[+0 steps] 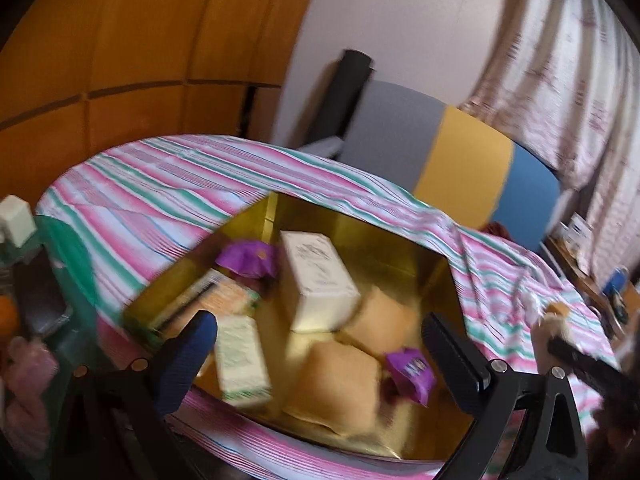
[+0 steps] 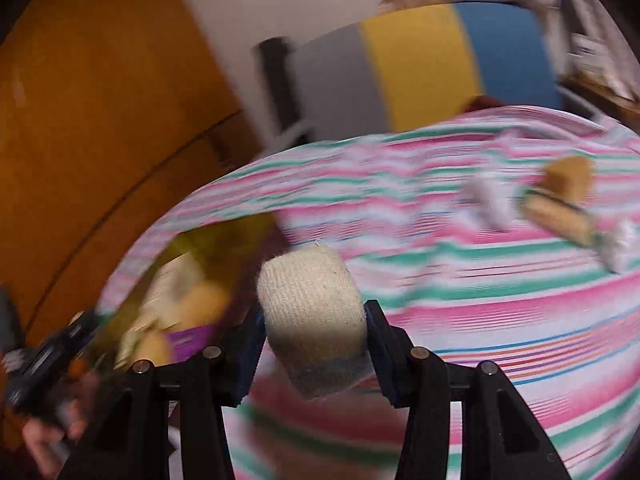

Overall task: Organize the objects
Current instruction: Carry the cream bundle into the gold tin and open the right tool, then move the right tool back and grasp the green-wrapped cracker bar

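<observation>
A gold box [image 1: 436,280] sits on the striped bedspread [image 1: 160,184]. It holds a white carton [image 1: 316,276], a small green-white carton [image 1: 240,360], tan packets [image 1: 336,384] and purple wrappers [image 1: 412,372]. My left gripper [image 1: 320,344] hovers open over the box, empty. My right gripper [image 2: 314,320] is shut on a cream bandage roll [image 2: 312,308] above the bedspread [image 2: 480,300], right of the gold box [image 2: 208,248]. The right gripper also shows at the left wrist view's right edge [image 1: 560,340].
Tan packets [image 2: 560,204] and white wrapped pieces [image 2: 488,200] lie on the bed at the far right. An orange wardrobe [image 1: 120,40] stands behind. A grey, yellow and blue headboard [image 1: 460,160] is at the back. Clutter sits at the left edge [image 1: 16,240].
</observation>
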`<state>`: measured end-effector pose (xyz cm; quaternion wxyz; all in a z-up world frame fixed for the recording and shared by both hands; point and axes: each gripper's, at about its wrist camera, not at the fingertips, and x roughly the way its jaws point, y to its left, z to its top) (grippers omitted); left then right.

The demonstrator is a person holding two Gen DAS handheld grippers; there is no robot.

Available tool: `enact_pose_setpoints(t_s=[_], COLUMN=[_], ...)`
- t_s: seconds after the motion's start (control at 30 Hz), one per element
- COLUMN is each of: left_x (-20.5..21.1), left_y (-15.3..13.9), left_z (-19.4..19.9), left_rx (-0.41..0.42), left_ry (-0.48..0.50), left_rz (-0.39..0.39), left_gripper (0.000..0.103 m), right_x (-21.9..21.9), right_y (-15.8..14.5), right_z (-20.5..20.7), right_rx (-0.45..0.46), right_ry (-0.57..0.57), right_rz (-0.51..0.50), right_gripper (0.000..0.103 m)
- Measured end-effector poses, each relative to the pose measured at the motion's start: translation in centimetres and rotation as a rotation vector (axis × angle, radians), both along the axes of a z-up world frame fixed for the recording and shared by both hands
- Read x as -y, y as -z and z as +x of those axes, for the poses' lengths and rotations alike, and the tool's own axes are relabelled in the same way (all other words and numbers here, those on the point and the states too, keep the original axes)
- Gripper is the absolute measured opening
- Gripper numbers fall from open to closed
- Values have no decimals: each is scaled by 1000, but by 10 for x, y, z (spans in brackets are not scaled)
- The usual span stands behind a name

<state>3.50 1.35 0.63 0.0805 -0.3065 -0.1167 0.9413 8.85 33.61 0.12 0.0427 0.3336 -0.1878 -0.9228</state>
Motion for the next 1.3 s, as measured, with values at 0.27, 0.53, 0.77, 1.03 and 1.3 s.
enact_pose_setpoints(t_s=[0.27, 0.53, 0.77, 1.03, 1.3], left_x=[43, 49, 40, 15, -38], left_y=[-8, -10, -9, -4, -16], left_z=[-11, -12, -11, -9, 0], left_rx=[4, 0, 15, 39, 29], left_ry=[-185, -199, -168, -69, 83], left_rz=[22, 25, 16, 7, 33], left_gripper=[103, 103, 103, 103, 103], right_x=[99, 147, 147, 97, 4], right_y=[-9, 1, -5, -15, -23], right_z=[-20, -32, -20, -12, 13], right_rx=[37, 75, 41, -36, -88], right_ry=[-258, -322, -328, -138, 114], right_rz=[43, 124, 134, 57, 25], right_gripper=[50, 60, 60, 60, 65])
